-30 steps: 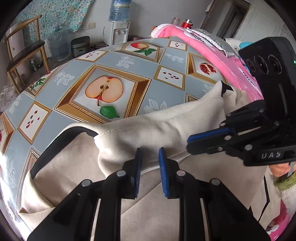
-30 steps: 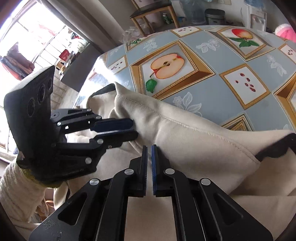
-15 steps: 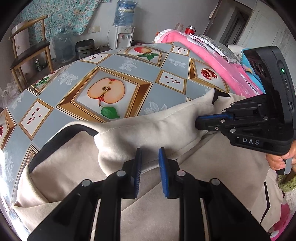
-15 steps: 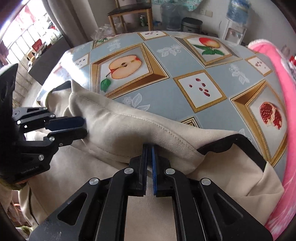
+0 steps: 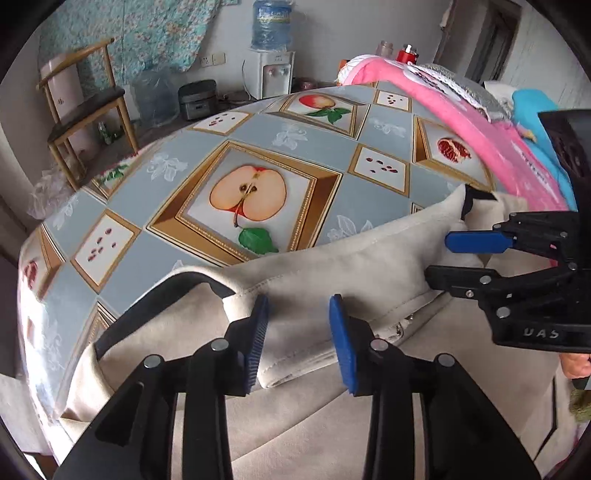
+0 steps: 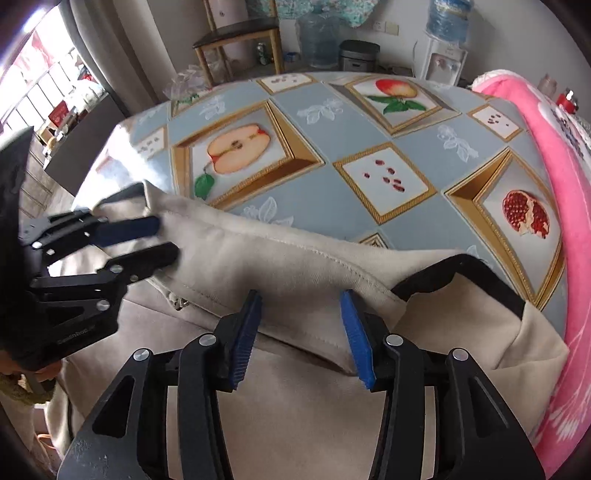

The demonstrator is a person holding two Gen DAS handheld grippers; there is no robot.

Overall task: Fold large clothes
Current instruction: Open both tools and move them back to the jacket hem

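While both sets of jaws are opening, the left gripper and right gripper pinch nothing. At twelve o'clock from each lies the beige garment, its folded edge running nine to three.

Both grippers opening, released folded beige garment edge.

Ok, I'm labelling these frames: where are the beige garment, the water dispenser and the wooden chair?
beige garment point(image 5: 351, 258), left wrist view, folded top edge.
water dispenser point(image 5: 271, 74), left wrist view, white front.
wooden chair point(image 6: 236, 31), right wrist view, dark seat.
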